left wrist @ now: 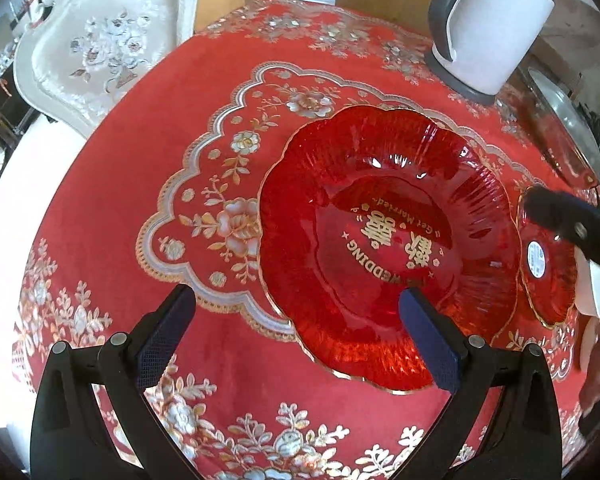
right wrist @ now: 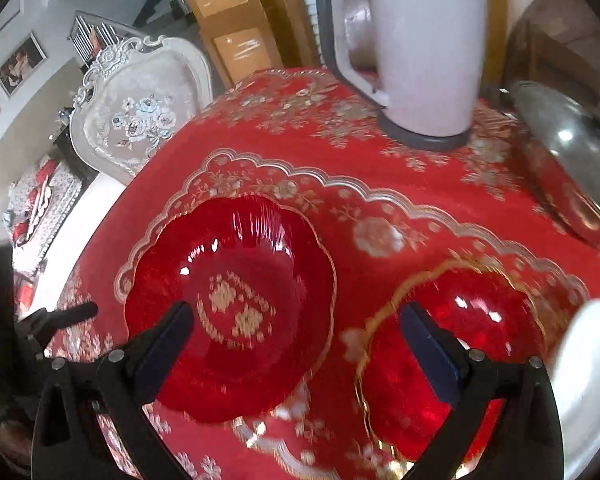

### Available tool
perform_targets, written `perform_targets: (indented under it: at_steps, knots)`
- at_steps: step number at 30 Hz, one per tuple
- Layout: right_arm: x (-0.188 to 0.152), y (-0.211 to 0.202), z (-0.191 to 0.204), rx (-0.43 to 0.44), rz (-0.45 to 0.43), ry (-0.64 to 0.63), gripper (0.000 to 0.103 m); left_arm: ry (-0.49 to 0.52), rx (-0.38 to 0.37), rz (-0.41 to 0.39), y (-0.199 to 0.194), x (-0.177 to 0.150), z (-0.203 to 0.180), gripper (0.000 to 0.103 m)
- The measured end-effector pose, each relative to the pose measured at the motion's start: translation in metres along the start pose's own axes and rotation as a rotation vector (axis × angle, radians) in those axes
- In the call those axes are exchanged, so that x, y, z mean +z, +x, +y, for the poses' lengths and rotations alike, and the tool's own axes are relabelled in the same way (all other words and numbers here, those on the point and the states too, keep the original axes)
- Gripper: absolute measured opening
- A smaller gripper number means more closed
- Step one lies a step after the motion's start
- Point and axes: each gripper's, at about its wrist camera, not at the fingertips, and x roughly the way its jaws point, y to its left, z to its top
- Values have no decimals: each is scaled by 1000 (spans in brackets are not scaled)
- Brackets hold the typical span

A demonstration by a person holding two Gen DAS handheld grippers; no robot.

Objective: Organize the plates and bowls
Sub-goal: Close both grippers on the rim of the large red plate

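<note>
Leftmost: left gripper (left wrist: 296,336), fingers apart, empty, above table (left wrist: 112,208). Centre: large red plate (left wrist: 388,244) flat on table. Right: small red bowl (right wrist: 452,352) beside plate, right gripper (right wrist: 296,344) spread, empty. Judged step: approach; next, clamp bowl rim.

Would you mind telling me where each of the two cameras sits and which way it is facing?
Left wrist: on the left gripper, above the table's near edge, looking down and across at the large red wedding plate; both open fingers show, with the right gripper at the right.
Right wrist: on the right gripper, looking across the same plate and the small red plate; both open fingers show.
Shared: both plates, white kettle, red tablecloth, chair.
</note>
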Motion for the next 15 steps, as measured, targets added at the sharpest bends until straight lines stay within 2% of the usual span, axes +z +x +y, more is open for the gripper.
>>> perform_targets:
  at_steps: [4,9,10,11,12,13,14,15]
  knots:
    - [14,28,3,-4,78,-32,102,24,-7,39,11,5,-3,102]
    - [20,47,-3,6,124,-34,100,20,-47,88,24,6,-6,102]
    - [20,49,-5,16,129,-26,97,17,-57,95,26,6,-6,100]
    - [19,51,-6,29,135,-20,92,10,-72,101,29,6,-7,93]
    - [19,53,-7,36,144,-16,76,4,-82,104,30,7,-8,90]
    - [18,55,-9,45,158,-8,59,-6,-103,116,33,7,-8,81]
    - [17,60,-10,55,179,6,51,-12,-119,129,36,7,-8,70]
    - [15,63,-12,66,198,19,39,-14,-114,145,39,7,-9,67]
